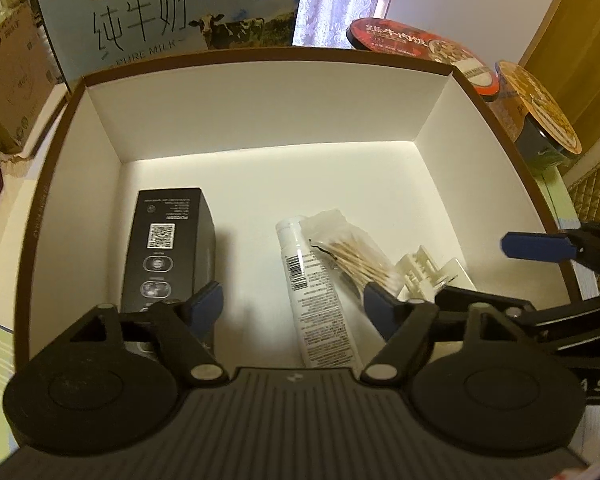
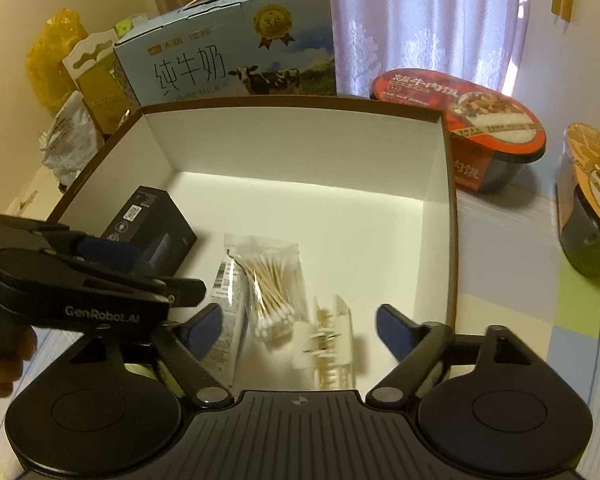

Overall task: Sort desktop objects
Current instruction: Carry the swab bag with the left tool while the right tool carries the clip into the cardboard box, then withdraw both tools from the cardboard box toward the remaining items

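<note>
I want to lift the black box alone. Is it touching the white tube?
Apart. The left wrist view shows bare white floor of the storage box between the black box and the white tube.

dim warm light | curtain (image 2: 420,20) backlit | fisheye-bent edges | slight motion blur

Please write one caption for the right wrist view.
Open right gripper above a white box holding cotton swabs and a hair clip.
</note>
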